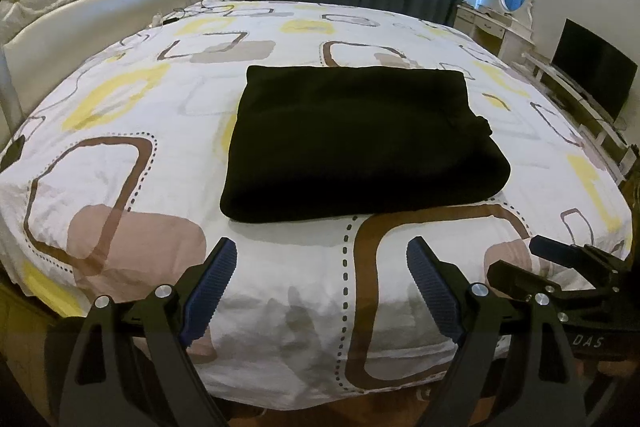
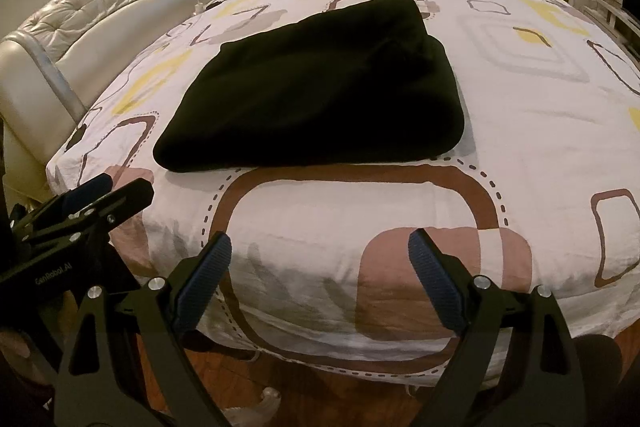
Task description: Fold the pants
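Left wrist view: your left gripper (image 1: 320, 267) is spread, holding nothing, at the bed's (image 1: 132, 99) near edge. The folded black pants (image 1: 356, 139) lie mid-bed.

Right wrist view: your right gripper (image 2: 320, 263) is spread, empty, apart from the pants (image 2: 320, 91).

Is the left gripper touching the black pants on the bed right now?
Apart. The left wrist view shows the open left gripper short of the folded black pants, with a strip of bare patterned bedsheet between its fingertips and the pants' near edge.
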Demonstrator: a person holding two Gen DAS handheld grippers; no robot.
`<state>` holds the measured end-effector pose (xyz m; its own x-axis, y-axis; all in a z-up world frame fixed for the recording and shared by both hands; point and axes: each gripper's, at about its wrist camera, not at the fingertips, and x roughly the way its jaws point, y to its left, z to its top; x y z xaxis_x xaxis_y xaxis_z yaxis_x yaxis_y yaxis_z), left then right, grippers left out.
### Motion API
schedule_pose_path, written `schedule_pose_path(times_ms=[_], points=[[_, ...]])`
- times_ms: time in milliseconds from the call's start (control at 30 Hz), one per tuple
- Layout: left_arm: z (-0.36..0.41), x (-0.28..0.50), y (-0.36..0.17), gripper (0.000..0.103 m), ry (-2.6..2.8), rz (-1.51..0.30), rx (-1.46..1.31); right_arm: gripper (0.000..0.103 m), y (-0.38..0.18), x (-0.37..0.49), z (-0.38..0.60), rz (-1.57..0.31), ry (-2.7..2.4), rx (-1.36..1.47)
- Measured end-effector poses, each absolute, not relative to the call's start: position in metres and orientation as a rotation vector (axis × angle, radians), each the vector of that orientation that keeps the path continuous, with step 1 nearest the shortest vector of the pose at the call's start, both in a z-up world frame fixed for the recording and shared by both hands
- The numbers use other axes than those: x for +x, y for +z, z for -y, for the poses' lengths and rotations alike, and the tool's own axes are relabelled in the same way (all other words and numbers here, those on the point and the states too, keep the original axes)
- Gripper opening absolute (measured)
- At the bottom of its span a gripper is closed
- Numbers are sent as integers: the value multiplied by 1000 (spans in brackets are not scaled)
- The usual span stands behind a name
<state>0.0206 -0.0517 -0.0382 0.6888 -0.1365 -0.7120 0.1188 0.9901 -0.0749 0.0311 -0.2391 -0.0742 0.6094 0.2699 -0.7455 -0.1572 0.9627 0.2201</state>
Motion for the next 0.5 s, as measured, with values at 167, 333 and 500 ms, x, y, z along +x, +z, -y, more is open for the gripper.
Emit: schedule_pose_path(times_ms=[167,333,500], points=[[56,21,-43,87,-147,-821,-18,90,-74,31,240,-884,248,140],[61,19,-43,87,-134,-811,11,90,-75,30,243,-886,245,147],[68,16,-42,87,-135,-801,43,90,-75,31,245,-888,245,151]])
